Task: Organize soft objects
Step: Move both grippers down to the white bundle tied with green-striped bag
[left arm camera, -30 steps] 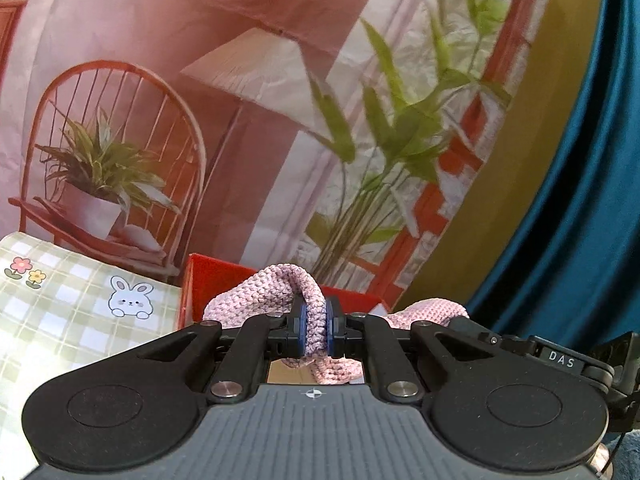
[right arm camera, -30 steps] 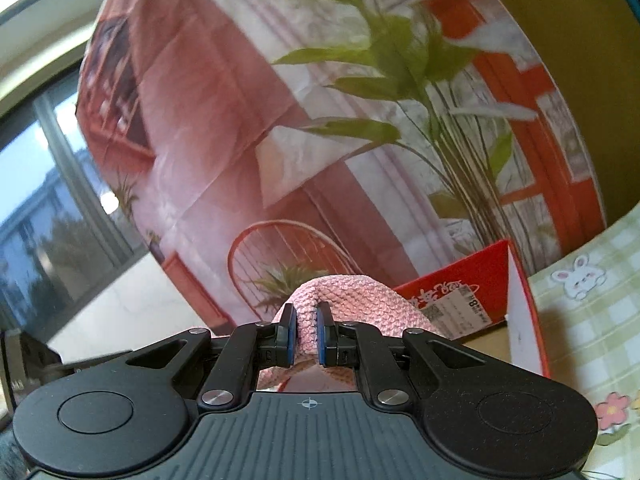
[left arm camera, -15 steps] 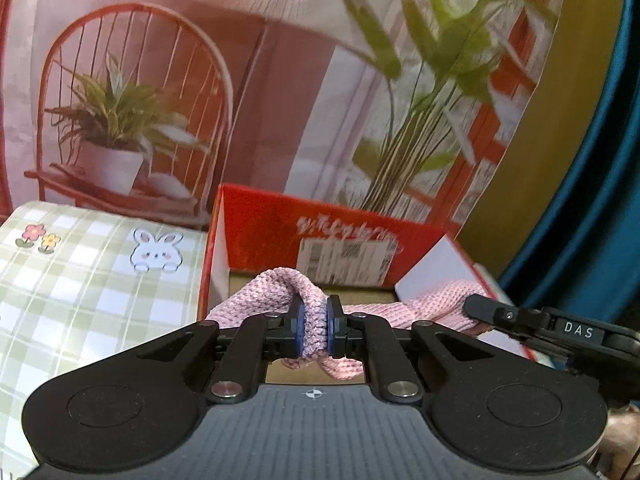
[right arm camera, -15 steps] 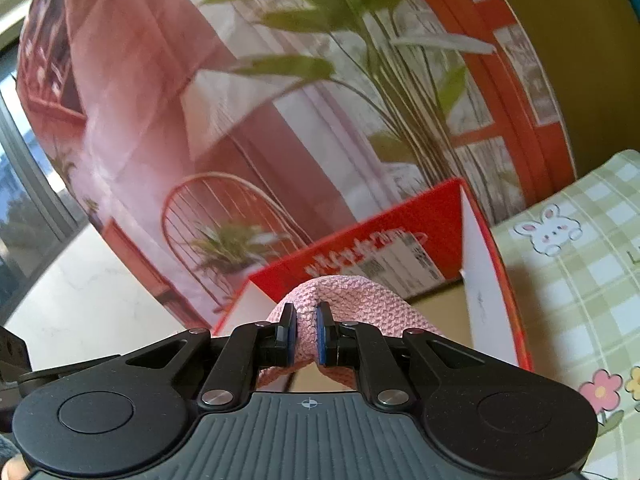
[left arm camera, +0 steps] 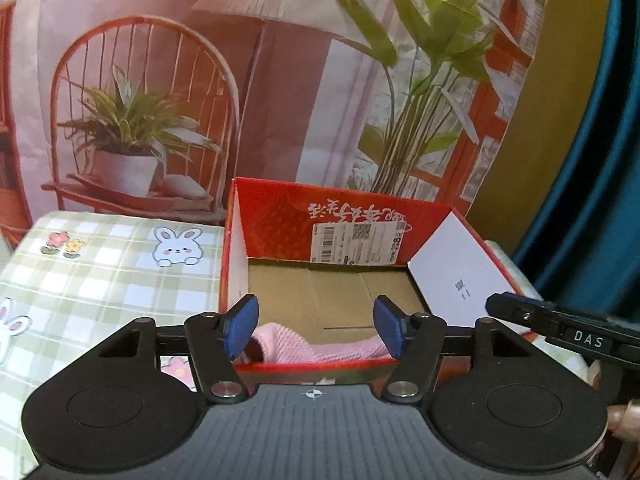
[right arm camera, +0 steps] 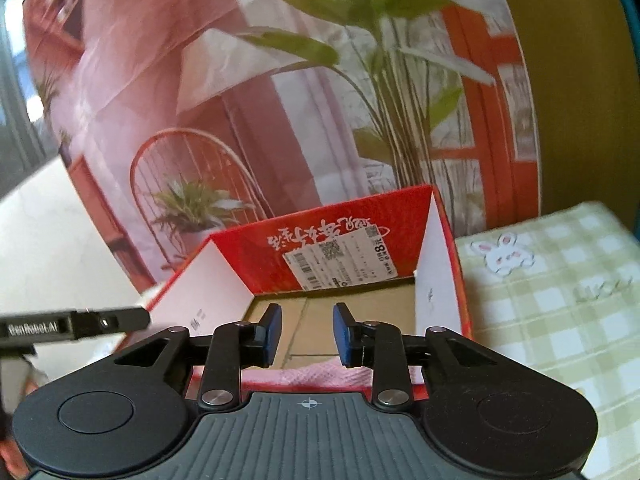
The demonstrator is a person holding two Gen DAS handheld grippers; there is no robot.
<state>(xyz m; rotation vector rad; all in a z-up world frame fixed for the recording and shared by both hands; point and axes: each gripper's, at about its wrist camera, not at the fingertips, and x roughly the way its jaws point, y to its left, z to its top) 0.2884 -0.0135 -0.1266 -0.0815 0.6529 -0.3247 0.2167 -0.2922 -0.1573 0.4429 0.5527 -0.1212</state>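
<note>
A pink knitted cloth (left arm camera: 288, 347) lies inside the red cardboard box (left arm camera: 280, 220), at its near end; it also shows in the right wrist view (right arm camera: 316, 374). My left gripper (left arm camera: 316, 330) is open and empty, just above the box's near rim and the cloth. My right gripper (right arm camera: 306, 338) is open and empty, over the same box (right arm camera: 240, 256) from the other side. Most of the cloth is hidden behind both gripper bodies.
The box stands on a green checked tablecloth with rabbits (left arm camera: 100, 280), which also shows in the right wrist view (right arm camera: 560, 300). A printed backdrop with chair and plants (left arm camera: 200, 100) hangs behind. A blue curtain (left arm camera: 600, 160) is at the right. The other gripper's body (left arm camera: 568, 328) pokes in.
Both grippers have opened and let go of the pink cloth, which has dropped into the box. Both views have tilted down towards the box.
</note>
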